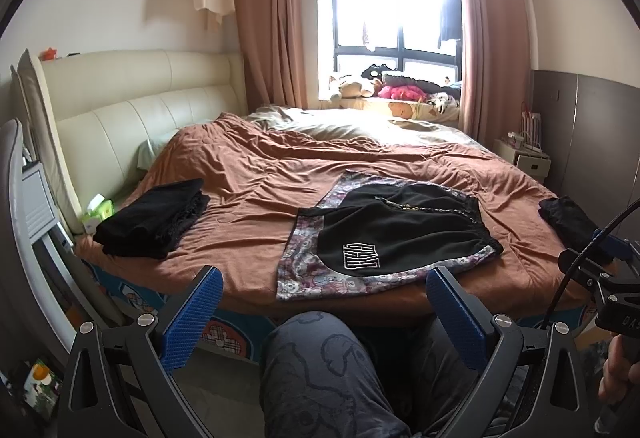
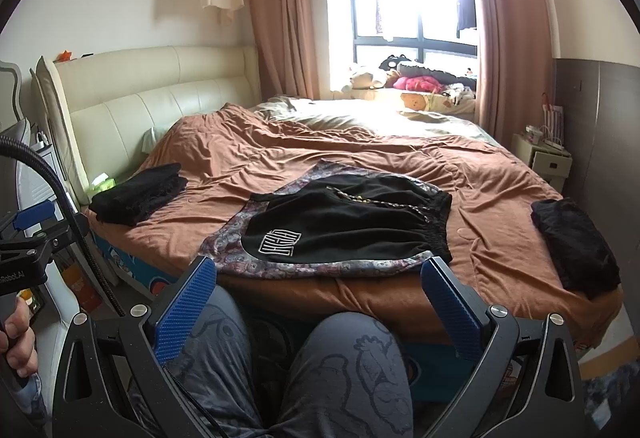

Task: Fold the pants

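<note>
Bedroom scene, both wrist views. Black pants (image 1: 394, 234) w/ white block logo, lying flat on patterned floral cloth (image 1: 304, 270) near front edge of bed (image 1: 248, 173), roughly mid-edge; gold-toned chain across upper part, elastic waistband toward right side. Soft matte knit, lightly creased.

Left gripper (image 1: 323, 302): blue ribbed fingers (image 1: 192, 318) spread wide, empty, hovering short of front edge, above person's knee (image 1: 316, 358) in grey printed trousers. Right gripper (image 2: 320, 294): fingers (image 2: 450, 306) likewise apart, holding nothing, tips just shy of patterned cloth's near border.

Surroundings: folded black stack (image 1: 154, 217) at front-left corner of bed; second dark folded garment (image 2: 574, 246) at front-right corner; both well apart from pants. Green tissue pack (image 1: 98, 211) beside left stack, by cream padded headboard (image 1: 132, 105). Rust-brown cover wrinkled all over; pale bedding at far edge. Plush toys (image 1: 360, 85) on window ledge, pink curtains (image 1: 272, 17) either side. Small nightstand (image 2: 544, 157) at right wall. Knees btwn grippers & bed edge; nothing lying on pants.
</note>
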Demonstrator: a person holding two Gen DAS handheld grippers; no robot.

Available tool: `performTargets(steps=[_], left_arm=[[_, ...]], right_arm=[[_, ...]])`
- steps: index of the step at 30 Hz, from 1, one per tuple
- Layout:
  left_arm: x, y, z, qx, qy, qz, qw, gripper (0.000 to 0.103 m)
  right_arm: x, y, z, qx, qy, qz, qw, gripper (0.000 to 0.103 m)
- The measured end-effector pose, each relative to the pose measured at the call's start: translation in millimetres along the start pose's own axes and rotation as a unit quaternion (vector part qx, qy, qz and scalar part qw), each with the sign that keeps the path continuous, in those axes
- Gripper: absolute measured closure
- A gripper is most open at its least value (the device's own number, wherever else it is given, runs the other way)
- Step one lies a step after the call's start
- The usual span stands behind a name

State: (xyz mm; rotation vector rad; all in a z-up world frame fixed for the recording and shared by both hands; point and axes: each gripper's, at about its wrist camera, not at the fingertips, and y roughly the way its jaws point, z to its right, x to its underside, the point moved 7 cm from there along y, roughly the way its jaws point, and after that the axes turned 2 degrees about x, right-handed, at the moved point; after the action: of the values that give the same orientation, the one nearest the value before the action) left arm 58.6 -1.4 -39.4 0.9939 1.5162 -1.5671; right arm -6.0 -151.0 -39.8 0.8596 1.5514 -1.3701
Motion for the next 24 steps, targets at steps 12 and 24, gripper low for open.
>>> performTargets(steps=[12, 24], left_arm=[[1.6, 0.3, -1.9, -0.001, 0.001, -0.001, 1.0000, 0.000], [8.3, 3.4, -7.0, -0.002, -0.005, -0.006, 1.0000, 0.000]], right_arm=[[0.5, -1.3, 1.1, 0.002, -0.002, 0.000, 1.000, 0.000], [0.7, -0.6, 2.3, 0.003, 0.001, -0.001, 1.000, 0.000]])
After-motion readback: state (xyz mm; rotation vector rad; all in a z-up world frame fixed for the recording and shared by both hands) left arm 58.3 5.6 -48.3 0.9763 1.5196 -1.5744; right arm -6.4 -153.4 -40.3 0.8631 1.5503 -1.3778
